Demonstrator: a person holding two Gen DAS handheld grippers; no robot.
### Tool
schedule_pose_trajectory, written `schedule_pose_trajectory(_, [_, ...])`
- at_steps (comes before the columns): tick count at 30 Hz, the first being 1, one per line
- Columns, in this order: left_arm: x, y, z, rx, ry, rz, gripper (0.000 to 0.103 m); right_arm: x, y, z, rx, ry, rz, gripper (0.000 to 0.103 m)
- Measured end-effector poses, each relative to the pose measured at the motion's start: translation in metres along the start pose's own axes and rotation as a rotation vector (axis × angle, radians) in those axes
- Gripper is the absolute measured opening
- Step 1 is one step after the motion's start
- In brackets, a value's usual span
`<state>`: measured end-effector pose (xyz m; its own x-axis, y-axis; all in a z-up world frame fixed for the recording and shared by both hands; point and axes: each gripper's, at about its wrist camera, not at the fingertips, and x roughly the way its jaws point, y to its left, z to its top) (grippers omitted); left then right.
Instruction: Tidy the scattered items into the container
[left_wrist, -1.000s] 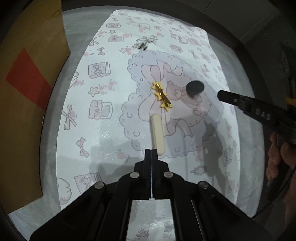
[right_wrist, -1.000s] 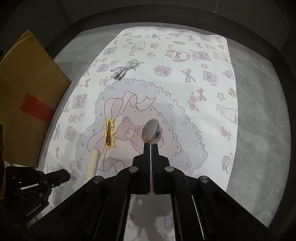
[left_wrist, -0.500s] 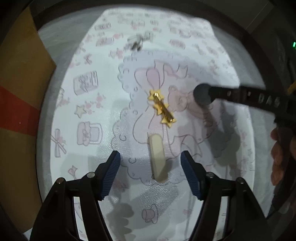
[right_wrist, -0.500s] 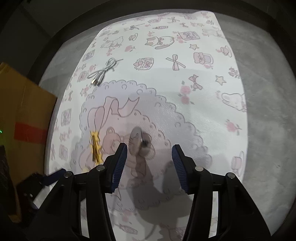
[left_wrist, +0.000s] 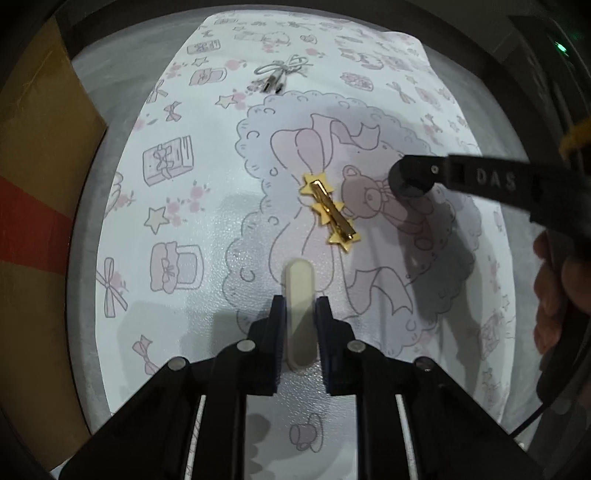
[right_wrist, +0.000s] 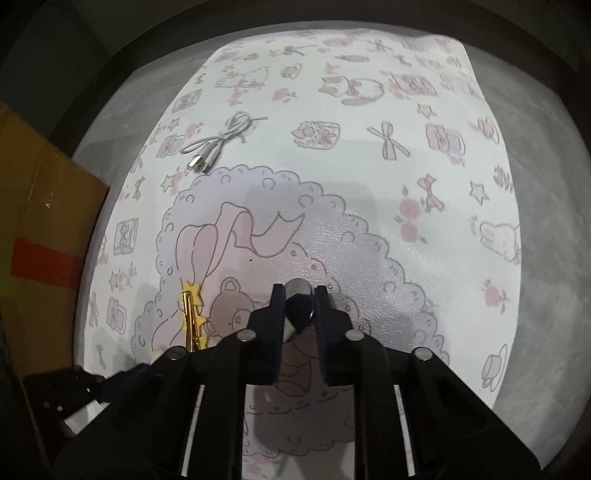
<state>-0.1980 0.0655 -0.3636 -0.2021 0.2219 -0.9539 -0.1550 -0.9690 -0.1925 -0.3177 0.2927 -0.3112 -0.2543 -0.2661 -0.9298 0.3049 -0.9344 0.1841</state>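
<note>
A cream oblong stick (left_wrist: 298, 280) lies on the patterned mat (left_wrist: 177, 206), and my left gripper (left_wrist: 300, 314) is shut on its near end. My right gripper (right_wrist: 298, 301) is shut on a small dark round item (right_wrist: 297, 295) over the printed bear. In the left wrist view the right gripper (left_wrist: 403, 177) reaches in from the right, and a hand (left_wrist: 554, 295) holds it. A gold star hair clip (left_wrist: 328, 210) lies loose between the two grippers, and it shows again as the gold clip (right_wrist: 192, 317) in the right wrist view. The left gripper (right_wrist: 110, 378) is partly seen at the lower left there.
A brown cardboard box (left_wrist: 33, 177) with a red strip stands along the mat's left side; the same box (right_wrist: 44, 240) is in the right wrist view. A coiled white USB cable (right_wrist: 221, 142) lies at the far end of the mat. Grey tabletop (right_wrist: 546, 240) surrounds the mat.
Both grippers were shut above the mat, opened as they came down, and have now closed, the left on the cream stick and the right on the dark round item.
</note>
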Motion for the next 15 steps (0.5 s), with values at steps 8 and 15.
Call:
schedule_pose_trajectory(8, [-0.016,0.009,-0.008,-0.028,-0.016,-0.023,0.016,-0.017,0.013,-0.010,-0.020,-0.039,0.002,0.012])
schedule_pose_trajectory(15, [-0.043,0.007,-0.017,-0.037,-0.051,-0.024,0.016,-0.038,0.040,-0.020,-0.023,-0.077,0.010,0.012])
